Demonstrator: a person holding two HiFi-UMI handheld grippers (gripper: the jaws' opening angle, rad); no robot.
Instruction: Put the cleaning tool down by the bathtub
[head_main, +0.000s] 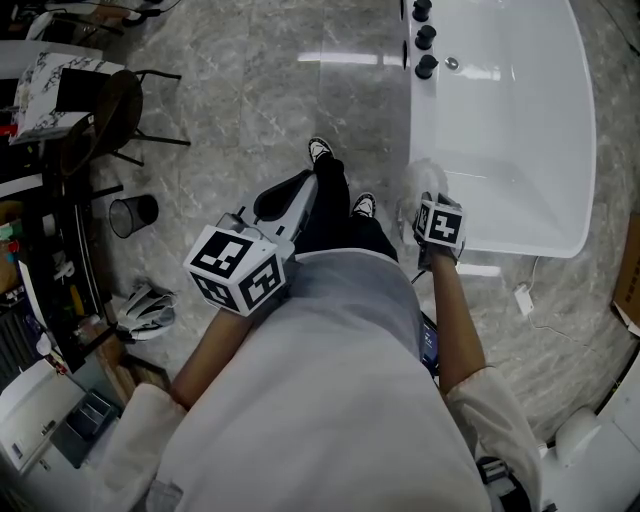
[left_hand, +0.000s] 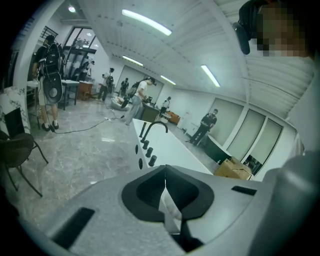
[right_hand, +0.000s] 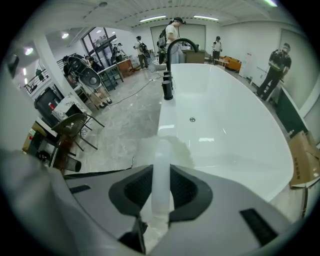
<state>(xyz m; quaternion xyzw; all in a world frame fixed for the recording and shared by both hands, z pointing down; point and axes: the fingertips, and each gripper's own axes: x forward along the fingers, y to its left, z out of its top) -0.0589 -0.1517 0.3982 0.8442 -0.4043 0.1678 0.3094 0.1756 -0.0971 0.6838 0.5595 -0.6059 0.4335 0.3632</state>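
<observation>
The cleaning tool (head_main: 418, 185) is a pale translucent stick with a fluffy white head. My right gripper (head_main: 424, 208) is shut on its handle and holds it just in front of the near end of the white bathtub (head_main: 520, 120). In the right gripper view the handle (right_hand: 162, 150) stands up between the dark pads of the right gripper (right_hand: 161, 170), with the bathtub (right_hand: 225, 130) stretching away behind. My left gripper (head_main: 296, 192) is raised over the floor at the left, away from the tub. The left gripper (left_hand: 165, 172) has its jaws met at the tips with nothing between them.
Black taps (head_main: 425, 38) and a curved faucet (right_hand: 175, 47) sit at the tub's far left rim. A black mesh bin (head_main: 133, 213), a chair (head_main: 110, 110) and cluttered shelves line the left side. A white plug and cable (head_main: 523, 298) lie right of the tub. Several people stand far off.
</observation>
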